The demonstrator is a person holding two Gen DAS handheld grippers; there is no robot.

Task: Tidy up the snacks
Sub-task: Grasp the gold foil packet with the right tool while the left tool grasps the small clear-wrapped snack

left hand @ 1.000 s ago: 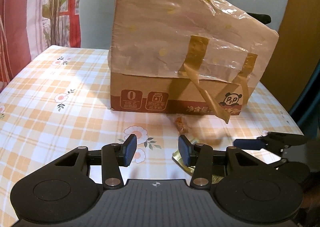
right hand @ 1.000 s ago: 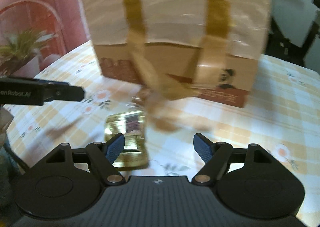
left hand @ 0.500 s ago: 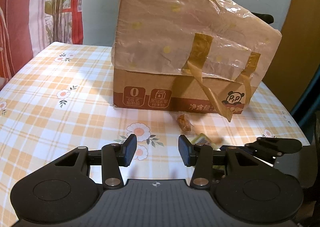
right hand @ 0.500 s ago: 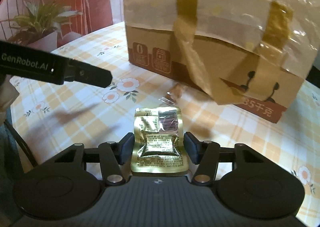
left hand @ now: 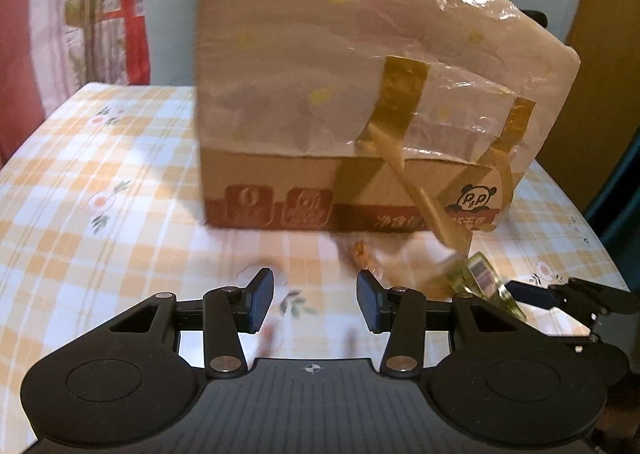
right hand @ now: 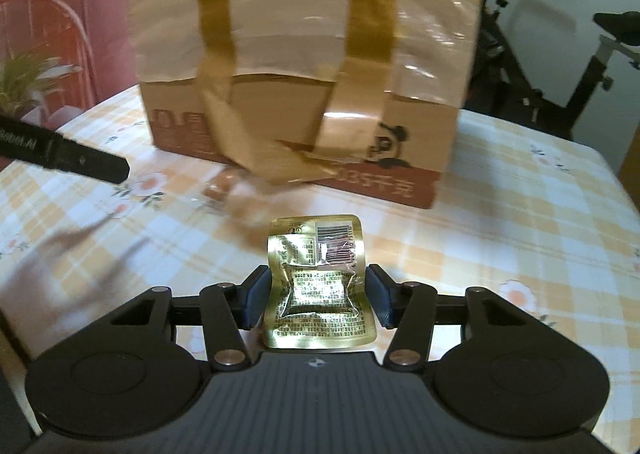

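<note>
Nearest, the right tongs (right hand: 316, 296) clamp a gold foil snack packet (right hand: 318, 286) above the checked bench (right hand: 500, 221); the left tongs (left hand: 316, 300) stand apart, empty. Farther, the bag-covered cardboard box (right hand: 304, 65) dangles tape straps that might snag the packet.

Two black two-finger grippers are in view: the left gripper (left hand: 316, 298), its jaws apart around nothing, and the right gripper (right hand: 316, 296), closed on one gold foil snack packet (right hand: 318, 286). Ahead of both stands one brown cardboard box (right hand: 392, 137) under one crinkled plastic carrier bag (left hand: 320, 65) with two gold strap handles. One small orange-brown wrapped snack (left hand: 360, 252) lies just beyond the left gripper's right fingertip.
</note>
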